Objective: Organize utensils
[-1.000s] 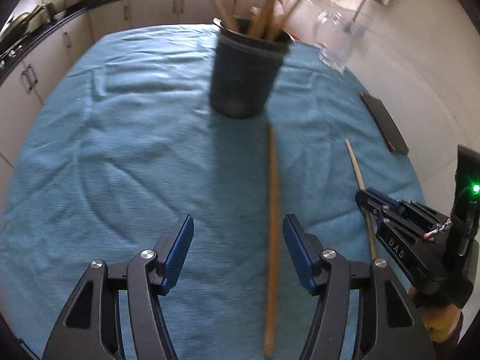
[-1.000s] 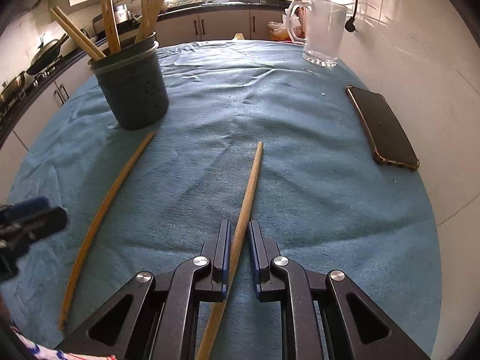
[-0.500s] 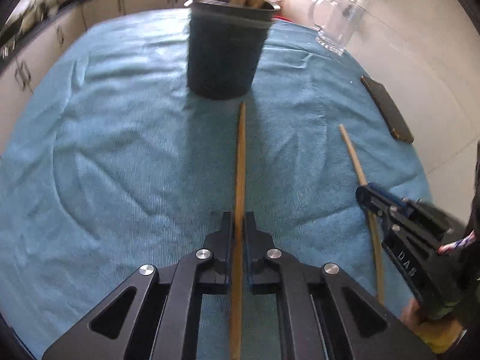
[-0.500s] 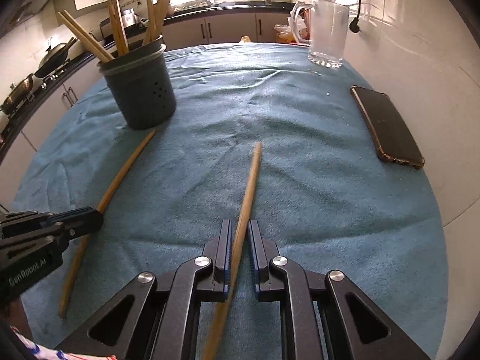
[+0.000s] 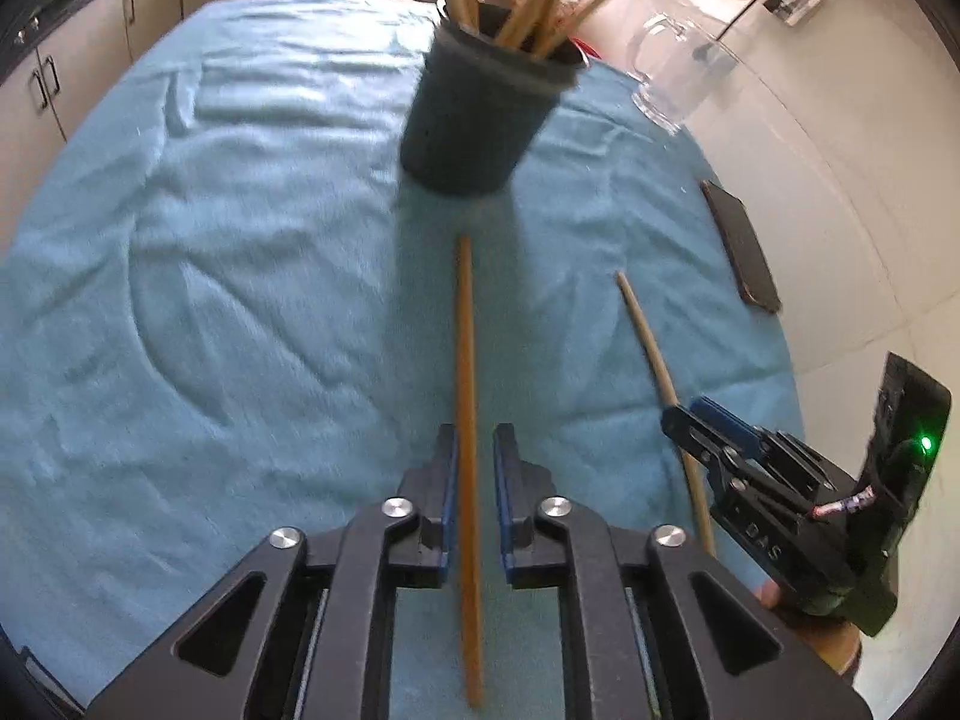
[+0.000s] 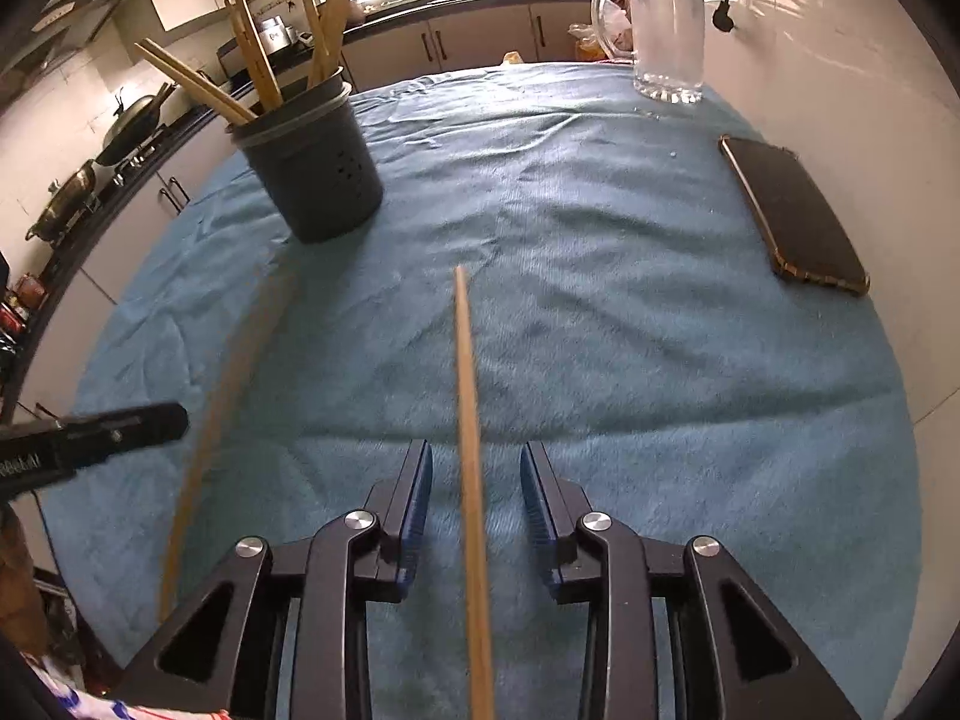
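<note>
A long wooden stick [image 5: 465, 360] runs between the jaws of my left gripper [image 5: 475, 438]. The jaws are opening, the stick lies close to the left pad, and a gap shows at the right pad. A second wooden stick [image 6: 468, 390] lies between the jaws of my right gripper [image 6: 477, 453], which are also opening, with a gap on each side. Both sticks point toward the dark utensil holder [image 5: 474, 120] [image 6: 312, 180], which holds several wooden utensils. In the left wrist view the right gripper [image 5: 684, 420] straddles its stick [image 5: 651, 348]. In the right wrist view the left gripper [image 6: 174, 417] is beside its blurred stick [image 6: 222, 414].
A blue cloth [image 6: 600, 330] covers the table. A dark phone [image 6: 792, 222] [image 5: 744, 252] lies at the right edge. A glass jug [image 6: 669, 30] [image 5: 672, 78] stands at the far right by the wall. Kitchen cabinets and pans line the far left.
The left jaws went from wide open to shut on their stick, then parted slightly. The right jaws were shut on their stick and have now spread apart.
</note>
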### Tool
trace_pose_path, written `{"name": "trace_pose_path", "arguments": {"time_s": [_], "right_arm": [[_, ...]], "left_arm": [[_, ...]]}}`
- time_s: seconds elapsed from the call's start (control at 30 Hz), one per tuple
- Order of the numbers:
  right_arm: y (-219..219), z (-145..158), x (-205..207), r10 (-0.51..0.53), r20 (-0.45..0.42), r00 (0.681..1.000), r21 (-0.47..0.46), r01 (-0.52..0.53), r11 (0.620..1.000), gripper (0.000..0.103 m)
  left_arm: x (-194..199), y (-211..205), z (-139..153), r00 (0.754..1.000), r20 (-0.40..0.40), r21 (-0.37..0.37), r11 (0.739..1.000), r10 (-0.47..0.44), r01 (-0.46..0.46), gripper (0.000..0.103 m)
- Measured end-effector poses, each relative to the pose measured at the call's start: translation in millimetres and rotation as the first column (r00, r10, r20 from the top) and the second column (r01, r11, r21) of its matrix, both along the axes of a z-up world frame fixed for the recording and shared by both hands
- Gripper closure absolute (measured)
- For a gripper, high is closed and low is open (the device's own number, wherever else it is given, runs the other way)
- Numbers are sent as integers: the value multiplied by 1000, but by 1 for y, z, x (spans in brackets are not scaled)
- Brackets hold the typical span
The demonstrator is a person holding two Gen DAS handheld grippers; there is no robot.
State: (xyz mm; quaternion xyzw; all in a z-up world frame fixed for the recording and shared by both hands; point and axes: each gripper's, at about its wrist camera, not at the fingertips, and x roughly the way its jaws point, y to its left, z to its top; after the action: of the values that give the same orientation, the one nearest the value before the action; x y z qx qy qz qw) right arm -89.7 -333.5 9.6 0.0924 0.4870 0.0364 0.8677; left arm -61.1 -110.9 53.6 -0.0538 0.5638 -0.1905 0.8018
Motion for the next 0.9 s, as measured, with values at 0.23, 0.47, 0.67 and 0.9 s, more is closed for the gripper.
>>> {"name": "trace_pose_path", "arguments": {"time_s": [0.23, 0.47, 0.67, 0.9], "right_arm": [[6, -1, 35, 49, -14, 999, -64, -50, 997, 70], [15, -3, 65, 82, -20, 996, -125, -84, 989, 79], [17, -4, 75, 75, 10, 997, -142, -73, 987, 90], [6, 5, 69, 22, 76, 997, -54, -18, 998, 97]], "left_arm": [[41, -14, -10, 999, 33, 64, 998, -14, 12, 86], [74, -26, -29, 1000, 30, 79, 997, -4, 2, 86], [78, -28, -31, 998, 62, 55, 998, -6, 3, 86], [70, -22, -24, 997, 75, 35, 999, -5, 2, 98]]}}
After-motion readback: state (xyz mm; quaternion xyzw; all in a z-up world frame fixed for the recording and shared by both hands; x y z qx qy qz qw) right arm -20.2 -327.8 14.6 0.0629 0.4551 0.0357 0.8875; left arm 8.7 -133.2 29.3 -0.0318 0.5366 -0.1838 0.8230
